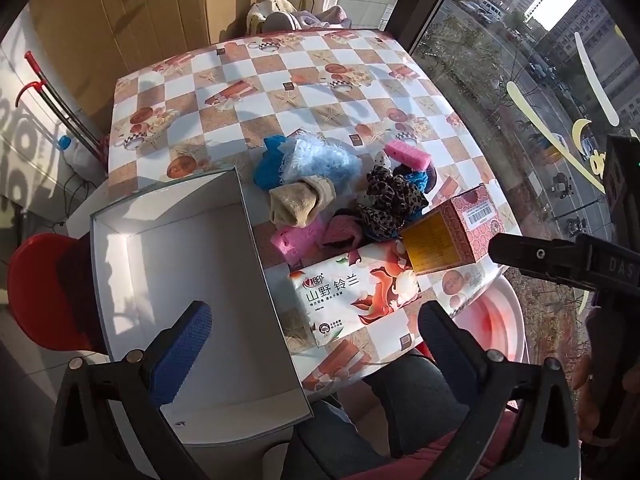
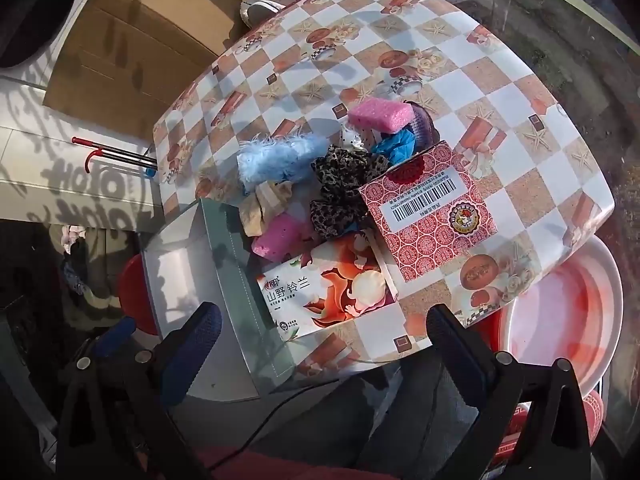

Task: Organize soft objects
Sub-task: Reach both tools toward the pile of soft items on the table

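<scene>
The left gripper (image 1: 316,332) and the right gripper (image 2: 324,332) both have their jaws spread wide and hold nothing, low in each frame. The soft objects (image 1: 320,184) lie in a pile at the centre of the left view on the checked desk (image 1: 280,76), just right of the open white box (image 1: 192,280). A tissue pack (image 1: 352,296) and a red patterned carton (image 2: 428,216) touch the pile's lower edge.
</scene>
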`<state>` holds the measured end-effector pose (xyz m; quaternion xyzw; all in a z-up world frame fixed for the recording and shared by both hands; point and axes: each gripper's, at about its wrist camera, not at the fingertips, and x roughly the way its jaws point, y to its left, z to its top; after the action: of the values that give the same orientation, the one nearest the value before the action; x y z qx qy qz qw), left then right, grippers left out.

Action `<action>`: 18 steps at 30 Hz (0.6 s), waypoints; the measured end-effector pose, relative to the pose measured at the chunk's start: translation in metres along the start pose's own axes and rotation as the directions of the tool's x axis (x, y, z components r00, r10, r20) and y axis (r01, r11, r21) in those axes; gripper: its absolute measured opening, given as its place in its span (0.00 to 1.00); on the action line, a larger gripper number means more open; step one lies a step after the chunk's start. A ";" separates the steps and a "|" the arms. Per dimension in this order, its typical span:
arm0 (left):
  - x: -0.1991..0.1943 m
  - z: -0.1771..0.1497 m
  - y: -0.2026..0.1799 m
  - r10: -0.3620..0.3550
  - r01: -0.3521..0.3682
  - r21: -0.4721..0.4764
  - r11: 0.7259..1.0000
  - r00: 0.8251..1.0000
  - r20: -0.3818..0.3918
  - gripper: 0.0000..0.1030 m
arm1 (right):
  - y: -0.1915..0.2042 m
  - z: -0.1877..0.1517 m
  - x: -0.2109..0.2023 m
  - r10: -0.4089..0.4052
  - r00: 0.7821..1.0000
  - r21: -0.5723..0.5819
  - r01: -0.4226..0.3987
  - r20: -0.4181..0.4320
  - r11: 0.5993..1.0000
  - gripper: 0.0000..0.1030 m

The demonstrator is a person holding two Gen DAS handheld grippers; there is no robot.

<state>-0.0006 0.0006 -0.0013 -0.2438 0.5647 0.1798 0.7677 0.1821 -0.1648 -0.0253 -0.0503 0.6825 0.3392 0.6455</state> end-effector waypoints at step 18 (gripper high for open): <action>0.050 0.060 0.003 0.110 -0.113 -0.049 0.992 0.992 -0.065 1.00 | -0.049 0.085 -0.004 -0.076 0.997 -0.064 0.073 -0.035 0.995 1.00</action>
<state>0.0597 0.0380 -0.0353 -0.2374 0.5961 0.2293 0.7319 0.2794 -0.1584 -0.0359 -0.1024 0.6810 0.3352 0.6430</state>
